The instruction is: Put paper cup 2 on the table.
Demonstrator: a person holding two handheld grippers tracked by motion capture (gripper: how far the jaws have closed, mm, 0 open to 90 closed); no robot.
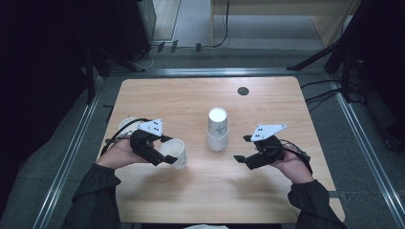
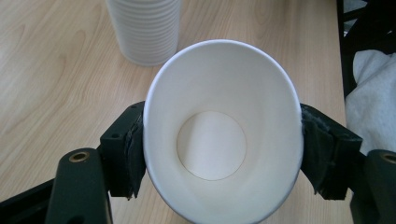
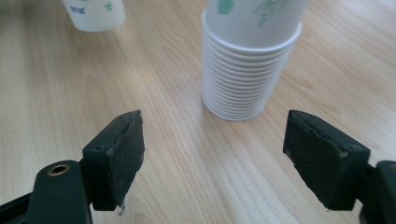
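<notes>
High view has your left gripper (image 1: 168, 155) clamped on a white paper cup (image 1: 175, 151), tipped so its mouth faces back toward your hand; the left gripper view looks straight into it, rim squeezed to an oval between the pads (image 2: 131, 154). That sideways pinch looks chosen to keep the cup clear of the stack while you carry it. Your right gripper (image 1: 242, 149) hangs empty, jaws spread wide, aimed at the tall stack of white printed paper cups (image 1: 218, 129) standing mid-table, at about ten o'clock from it and probably ready to steady or peel. Another white paper cup (image 1: 127, 125) sits behind your left hand, at roughly ten o'clock from the held cup. Bare light wooden tabletop (image 1: 210, 191) opens at six o'clock of the stack, plenty of room. The near table edge lies close under your sleeves, so keep placements forward.
</notes>
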